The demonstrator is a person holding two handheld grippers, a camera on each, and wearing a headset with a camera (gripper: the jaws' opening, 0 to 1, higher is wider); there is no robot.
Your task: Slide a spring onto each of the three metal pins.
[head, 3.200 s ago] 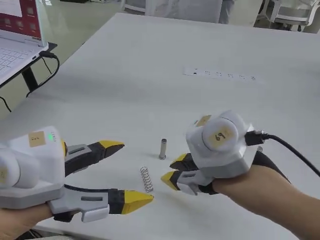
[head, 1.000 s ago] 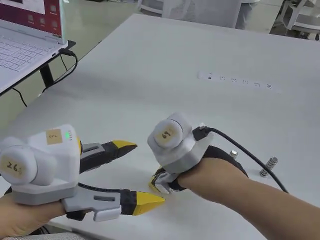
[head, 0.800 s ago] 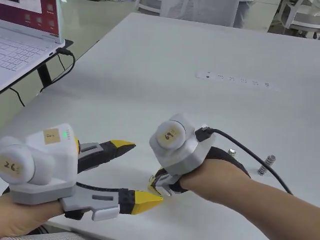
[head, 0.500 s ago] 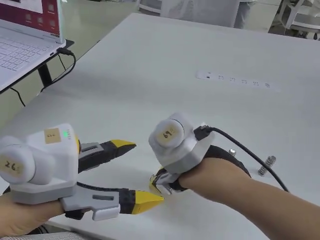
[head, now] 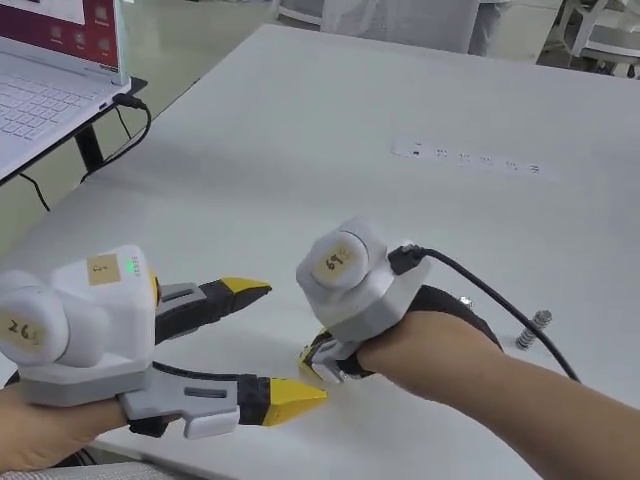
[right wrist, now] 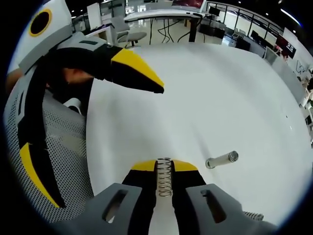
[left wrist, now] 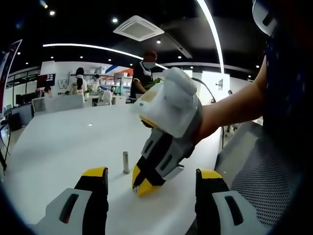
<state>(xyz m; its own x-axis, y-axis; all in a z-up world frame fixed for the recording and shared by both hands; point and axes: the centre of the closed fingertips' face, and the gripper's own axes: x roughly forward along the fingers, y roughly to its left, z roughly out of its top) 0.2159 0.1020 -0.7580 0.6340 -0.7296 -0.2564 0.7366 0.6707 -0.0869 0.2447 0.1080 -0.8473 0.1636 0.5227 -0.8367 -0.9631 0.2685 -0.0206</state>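
My right tool (right wrist: pixel 164 165) pinching a spring (right wrist: pixel 165 182) over the worktop (head: pixel 300 150), bare upright pin (left wrist: pixel 125 162) near, my left tool (head: pixel 295 340) spread wide

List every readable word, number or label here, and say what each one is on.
"69": tan round sticker on the white-and-yellow right claw.
"26": white round end cap of the white-and-yellow left claw; last digit uncertain.
Tan square label on the left claw: too small to read.
Red laptop screen and white table strip: print too blurred.
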